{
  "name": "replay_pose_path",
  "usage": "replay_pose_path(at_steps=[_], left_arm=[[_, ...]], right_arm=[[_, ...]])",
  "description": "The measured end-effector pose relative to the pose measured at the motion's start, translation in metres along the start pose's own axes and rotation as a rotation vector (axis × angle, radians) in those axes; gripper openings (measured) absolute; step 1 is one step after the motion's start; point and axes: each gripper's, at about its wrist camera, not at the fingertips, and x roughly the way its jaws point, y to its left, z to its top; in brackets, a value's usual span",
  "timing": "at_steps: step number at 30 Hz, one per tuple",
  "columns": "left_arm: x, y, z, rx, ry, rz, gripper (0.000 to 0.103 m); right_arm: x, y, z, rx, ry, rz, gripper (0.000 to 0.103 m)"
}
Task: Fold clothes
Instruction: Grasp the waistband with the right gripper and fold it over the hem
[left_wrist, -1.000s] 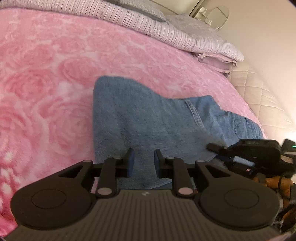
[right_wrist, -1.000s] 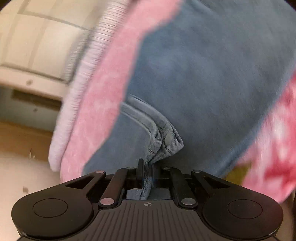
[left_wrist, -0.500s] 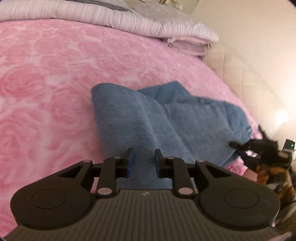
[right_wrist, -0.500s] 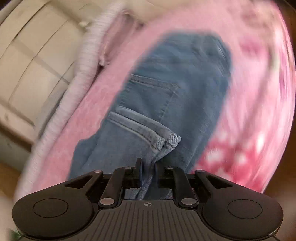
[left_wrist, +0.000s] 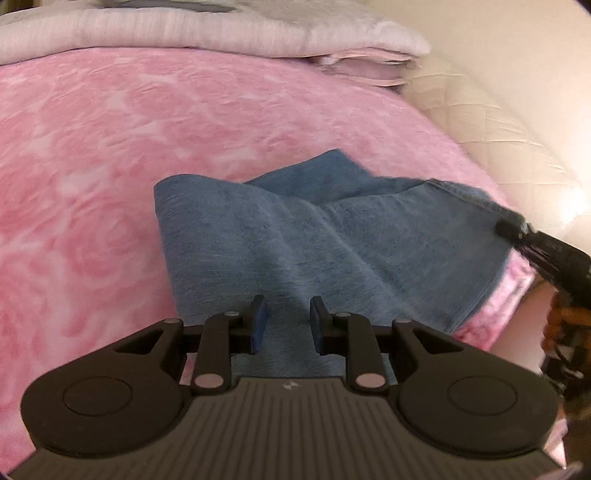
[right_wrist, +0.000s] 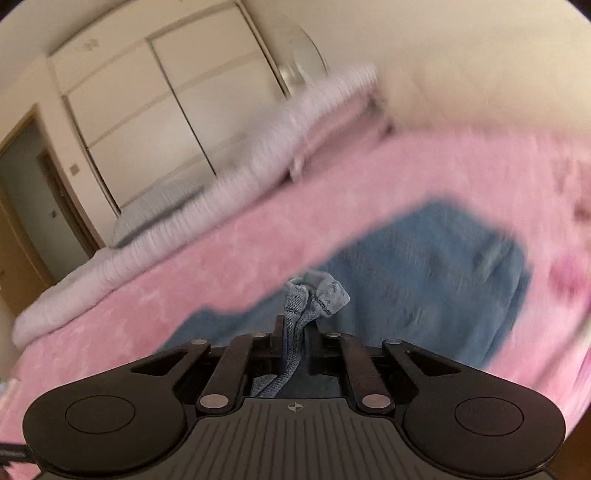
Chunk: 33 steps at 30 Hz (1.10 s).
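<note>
Blue jeans (left_wrist: 295, 240) lie partly folded on the pink rose-patterned bed cover (left_wrist: 110, 147). My left gripper (left_wrist: 286, 317) is open and empty, hovering just above the near edge of the jeans. My right gripper (right_wrist: 295, 328) is shut on a bunched hem or waistband of the jeans (right_wrist: 317, 291) and holds that edge lifted. It also shows in the left wrist view (left_wrist: 509, 229) at the jeans' right corner. The rest of the jeans (right_wrist: 424, 266) spreads on the bed beyond it.
Folded pale lilac bedding (left_wrist: 221, 33) lies along the far end of the bed. A quilted cream headboard or wall panel (left_wrist: 498, 129) runs on the right. White wardrobe doors (right_wrist: 155, 103) and a doorway (right_wrist: 29, 206) stand beyond the bed.
My right gripper has lifted and carried the held edge of the jeans up and across, its view swinging toward the room. The jeans' right part now drapes raised. My left gripper stayed open.
</note>
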Motion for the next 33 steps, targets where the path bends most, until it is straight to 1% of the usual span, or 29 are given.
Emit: replay_pose_path(at_steps=[2,3,4,5,6,8,9,12,14,15,16,19,21,24,25,26,27,28,29,30,31,32,33], left_arm=[[0.003,-0.007,0.006,0.017,0.006,-0.047,0.020],[0.006,-0.011,0.008,0.025,0.013,-0.068,0.020],[0.012,-0.015,0.008,0.036,0.027,-0.076,0.020],[0.018,-0.019,0.008,0.048,0.042,-0.081,0.020],[0.026,-0.024,0.006,0.062,0.060,-0.066,0.020],[0.039,-0.031,0.001,0.085,0.086,-0.040,0.020],[0.042,-0.032,0.000,0.081,0.089,-0.042,0.020],[0.047,-0.034,-0.002,0.064,0.089,-0.057,0.020],[0.048,-0.036,-0.002,0.057,0.088,-0.062,0.020],[0.049,-0.037,-0.002,0.057,0.090,-0.060,0.020],[0.051,-0.038,-0.004,0.062,0.091,-0.065,0.019],[0.056,-0.040,-0.007,0.071,0.096,-0.057,0.020],[0.056,-0.040,-0.007,0.066,0.093,-0.058,0.020],[0.055,-0.038,-0.006,0.058,0.094,-0.057,0.019],[0.052,-0.038,-0.007,0.059,0.093,-0.053,0.019],[0.050,-0.039,-0.007,0.061,0.092,-0.049,0.019],[0.046,-0.039,-0.009,0.064,0.091,-0.042,0.019],[0.043,-0.039,-0.011,0.068,0.089,-0.037,0.019],[0.039,-0.040,-0.012,0.073,0.086,-0.033,0.019],[0.036,-0.041,-0.013,0.077,0.084,-0.028,0.019],[0.033,-0.041,-0.015,0.080,0.082,-0.024,0.019],[0.031,-0.041,-0.016,0.083,0.083,-0.025,0.020],[0.031,-0.041,-0.018,0.089,0.086,-0.021,0.020]], right_arm=[[-0.005,-0.012,0.008,-0.020,-0.063,-0.044,0.006],[-0.001,-0.026,0.009,0.002,-0.053,-0.085,0.006],[0.005,-0.044,0.009,0.046,-0.015,-0.129,0.006],[0.013,-0.063,0.006,0.101,0.044,-0.163,0.007],[0.021,-0.078,0.002,0.155,0.094,-0.178,0.007],[0.029,-0.094,-0.003,0.221,0.113,-0.152,0.007],[0.028,-0.091,-0.001,0.204,0.103,-0.147,0.007],[0.023,-0.084,0.012,0.145,0.022,-0.126,0.006],[0.009,-0.085,0.021,0.117,-0.073,-0.121,0.006],[0.006,-0.088,0.023,0.109,-0.109,-0.137,0.006],[0.008,-0.095,0.023,0.125,-0.110,-0.148,0.006],[0.023,-0.126,0.013,0.254,-0.009,-0.156,0.006],[0.028,-0.134,0.004,0.279,-0.007,-0.145,0.006],[0.021,-0.137,0.008,0.318,-0.017,-0.146,0.007],[0.017,-0.138,0.012,0.328,-0.017,-0.155,0.009],[0.013,-0.138,0.017,0.339,-0.017,-0.163,0.014],[0.009,-0.137,0.020,0.338,-0.023,-0.183,0.018],[0.003,-0.131,0.021,0.313,-0.042,-0.223,0.026],[-0.003,-0.126,0.023,0.287,-0.061,-0.264,0.032],[-0.009,-0.120,0.023,0.258,-0.082,-0.299,0.032],[-0.014,-0.113,0.023,0.213,-0.104,-0.312,0.032],[-0.014,-0.107,0.023,0.161,-0.110,-0.307,0.032],[-0.009,-0.105,0.022,0.122,-0.093,-0.299,0.032]])
